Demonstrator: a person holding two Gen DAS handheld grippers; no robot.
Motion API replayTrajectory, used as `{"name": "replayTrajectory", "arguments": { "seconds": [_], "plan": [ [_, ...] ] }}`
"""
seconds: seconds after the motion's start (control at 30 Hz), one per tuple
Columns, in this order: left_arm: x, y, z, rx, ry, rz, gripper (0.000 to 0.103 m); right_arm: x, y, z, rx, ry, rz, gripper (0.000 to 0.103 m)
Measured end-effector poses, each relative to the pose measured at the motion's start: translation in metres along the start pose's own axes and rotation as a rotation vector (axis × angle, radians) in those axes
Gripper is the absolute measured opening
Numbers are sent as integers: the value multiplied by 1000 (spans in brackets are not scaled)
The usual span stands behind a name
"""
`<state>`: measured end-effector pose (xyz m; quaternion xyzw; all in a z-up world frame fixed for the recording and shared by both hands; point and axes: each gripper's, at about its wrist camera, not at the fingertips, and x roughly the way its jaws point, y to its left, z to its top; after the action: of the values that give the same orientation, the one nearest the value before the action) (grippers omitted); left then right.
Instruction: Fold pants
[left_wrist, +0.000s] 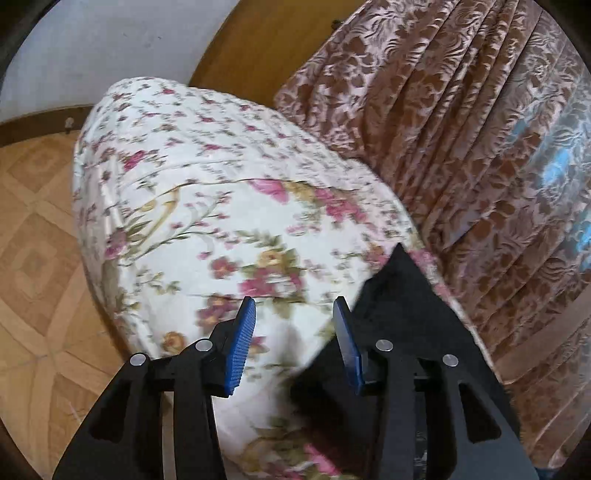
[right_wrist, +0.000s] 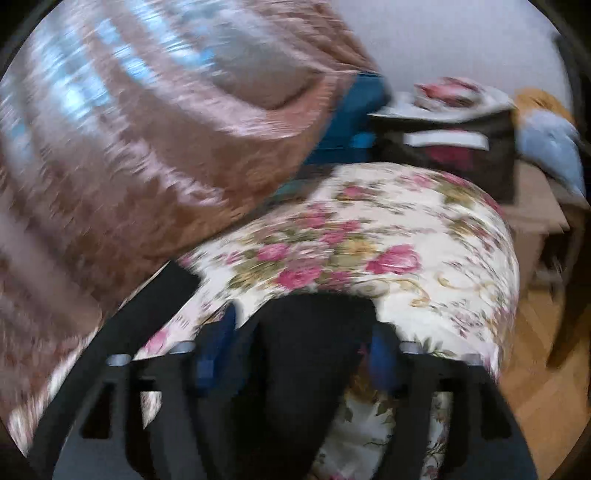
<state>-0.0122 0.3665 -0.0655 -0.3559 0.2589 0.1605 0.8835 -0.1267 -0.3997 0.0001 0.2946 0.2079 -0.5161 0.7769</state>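
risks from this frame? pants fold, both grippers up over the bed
1. The left gripper is open with the black pants beside its right finger, not between the pads; closing now may miss the cloth.
2. The right wrist view is motion-blurred; the right gripper has dark cloth between open fingers, so the grip looks unsecured.
3. The brown curtain hangs against the floral bedspread and could snag.

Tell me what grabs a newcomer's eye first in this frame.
The white quilted bedspread with pink roses fills the middle of both views. Beside it hangs a brown-and-pink floral curtain. Black fabric pants lie between the right hand-held gripper fingers; the left hand-held gripper is open over the bedspread.
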Motion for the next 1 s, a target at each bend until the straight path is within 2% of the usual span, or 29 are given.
{"name": "replayTrajectory", "arguments": {
  "seconds": [0.03,0.1,0.17,0.23,0.33,0.4,0.5,0.57,0.63,0.7,0.8,1.0],
  "plan": [
    [-1,-8,0,15,4,-18,42,6,-5,3,31,9,-22,81],
    [-1,-28,-3,66,28,-68,42,18,-14,12,6,46,33,75],
    [2,-54,-10,140,51,-135,56,15,-17,16,-49,41,10,70],
    [5,-74,-20,207,64,-189,61,8,-16,19,-86,56,110,68],
    [24,-107,-39,319,95,-235,61,-6,5,11,-173,70,230,61],
    [41,-121,-52,341,142,-229,64,-7,34,-4,-282,105,313,52],
    [68,-132,-67,346,209,-221,66,3,80,-36,-398,181,420,46],
    [82,-133,-75,385,219,-119,68,15,111,-59,-431,252,475,46],
    [90,-130,-83,415,216,-85,68,29,144,-80,-451,331,536,46],
    [90,-132,-88,466,208,-78,68,39,166,-100,-481,376,551,46],
    [88,-131,-88,491,213,-75,69,58,194,-126,-515,426,565,46],
    [77,-128,-67,410,260,-148,74,86,202,-151,-517,514,507,46]
  ]
}}
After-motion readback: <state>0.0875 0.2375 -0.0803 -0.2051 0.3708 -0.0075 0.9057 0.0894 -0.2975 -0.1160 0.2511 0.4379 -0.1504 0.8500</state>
